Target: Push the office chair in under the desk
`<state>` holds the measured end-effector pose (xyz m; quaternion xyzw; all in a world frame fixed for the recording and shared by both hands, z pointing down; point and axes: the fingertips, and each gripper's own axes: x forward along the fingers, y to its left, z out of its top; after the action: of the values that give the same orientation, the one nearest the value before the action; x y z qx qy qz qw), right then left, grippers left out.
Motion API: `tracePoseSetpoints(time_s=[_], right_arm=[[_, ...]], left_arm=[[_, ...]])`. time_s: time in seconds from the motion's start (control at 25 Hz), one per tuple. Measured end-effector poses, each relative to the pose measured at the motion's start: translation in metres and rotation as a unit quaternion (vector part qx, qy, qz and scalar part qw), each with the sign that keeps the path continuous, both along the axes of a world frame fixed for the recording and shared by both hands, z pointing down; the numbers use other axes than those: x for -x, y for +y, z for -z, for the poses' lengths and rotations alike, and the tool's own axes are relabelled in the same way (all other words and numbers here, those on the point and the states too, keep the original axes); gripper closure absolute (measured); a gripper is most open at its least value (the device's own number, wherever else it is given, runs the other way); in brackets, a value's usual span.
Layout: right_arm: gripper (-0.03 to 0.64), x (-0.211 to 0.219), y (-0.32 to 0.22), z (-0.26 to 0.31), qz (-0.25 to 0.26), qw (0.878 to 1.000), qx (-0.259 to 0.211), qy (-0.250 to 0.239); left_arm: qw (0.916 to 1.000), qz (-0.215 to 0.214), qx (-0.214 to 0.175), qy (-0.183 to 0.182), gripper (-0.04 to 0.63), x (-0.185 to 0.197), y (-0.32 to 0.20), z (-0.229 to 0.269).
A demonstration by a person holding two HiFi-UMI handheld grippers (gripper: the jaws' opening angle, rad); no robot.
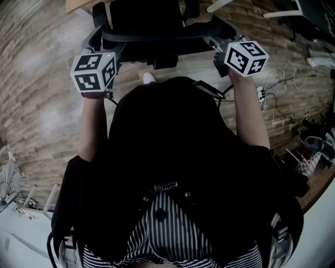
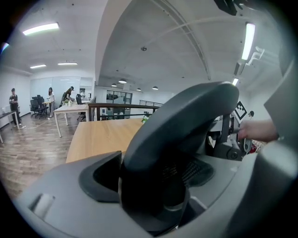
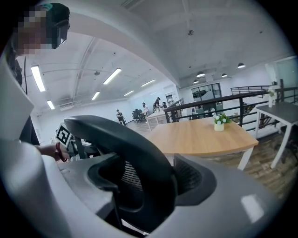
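The black office chair (image 1: 149,18) stands right in front of me on the wood floor, facing the wooden desk (image 1: 78,4). Its curved dark back rim (image 1: 157,35) runs between my two hands. My left gripper (image 1: 99,47) is at the rim's left end and my right gripper (image 1: 220,47) at its right end. In the left gripper view the rim (image 2: 186,116) lies between the wide jaws of the left gripper (image 2: 153,186). The right gripper view shows the same: the rim (image 3: 125,139) crosses the right gripper (image 3: 149,181). Both stand open around it. The desk top (image 3: 205,135) lies just beyond.
A small potted plant (image 3: 219,123) stands on the desk. Cables and a power strip (image 1: 280,78) lie on the floor at the right. A white table with small items (image 1: 21,209) is at the lower left. People (image 2: 49,100) work at far desks.
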<state>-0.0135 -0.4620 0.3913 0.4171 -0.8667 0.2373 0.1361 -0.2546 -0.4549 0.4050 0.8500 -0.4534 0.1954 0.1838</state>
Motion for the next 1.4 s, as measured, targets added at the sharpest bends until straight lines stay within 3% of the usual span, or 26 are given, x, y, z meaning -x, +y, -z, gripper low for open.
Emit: tracePoseSetpoints(time_s=[0.2, 1.12, 1.4], right_arm=[[0.288, 0.012, -0.030, -0.004, -0.013, 1.000, 0.004, 0.005], [0.293, 0.018, -0.025, 0.026, 0.012, 1.000, -0.011, 0.008], [0.296, -0.005, -0.100, 0.011, 0.036, 0.999, 0.002, 0.009]], left_arm=[[0.9999, -0.006, 0.011, -0.001, 0.216, 0.013, -0.038, -0.005], [1.0000, 0.004, -0.002, -0.004, 0.212, 0.014, -0.035, 0.030], [0.9998, 0.011, 0.009, -0.014, 0.212, -0.011, -0.106, 0.017]])
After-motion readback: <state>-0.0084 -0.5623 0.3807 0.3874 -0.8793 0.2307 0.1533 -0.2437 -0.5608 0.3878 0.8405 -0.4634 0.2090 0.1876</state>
